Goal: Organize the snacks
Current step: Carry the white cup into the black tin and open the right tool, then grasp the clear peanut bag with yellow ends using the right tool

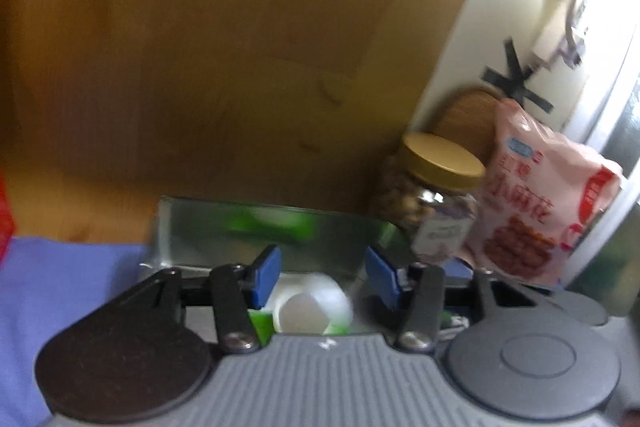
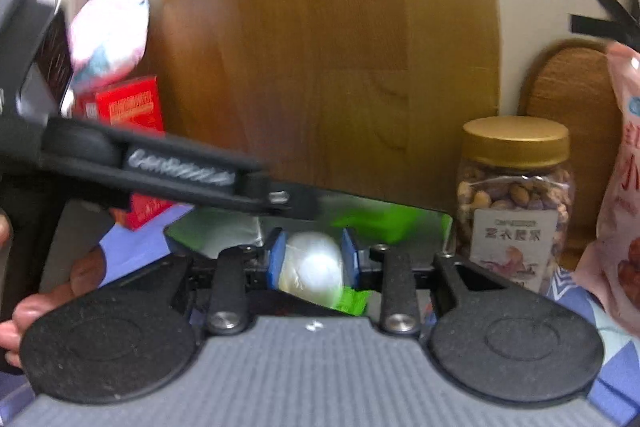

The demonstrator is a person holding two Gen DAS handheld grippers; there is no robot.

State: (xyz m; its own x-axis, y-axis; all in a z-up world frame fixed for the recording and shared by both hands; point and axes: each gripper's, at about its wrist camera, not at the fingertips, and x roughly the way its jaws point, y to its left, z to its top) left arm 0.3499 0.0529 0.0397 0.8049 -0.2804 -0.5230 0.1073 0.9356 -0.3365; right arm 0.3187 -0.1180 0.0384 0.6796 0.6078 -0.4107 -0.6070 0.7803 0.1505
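Currently my right hand-held gripper (image 2: pixel 308 259) pinches a white-and-green snack pack (image 2: pixel 312 263) over the clear bin (image 2: pixel 400 215); left hand-held gripper (image 1: pixel 320 271) stands half-wide, empty. Next, I judge: lower, release inside bin.

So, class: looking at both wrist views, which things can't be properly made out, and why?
- Green-and-white packet, right wrist view: the right gripper covers its sides; its print is washed out.
- Clear bin, left wrist view: its contents are a green blur.
- Pink bag, right wrist view: cut off by the frame edge.
- Nut jar, left wrist view: label blurred.
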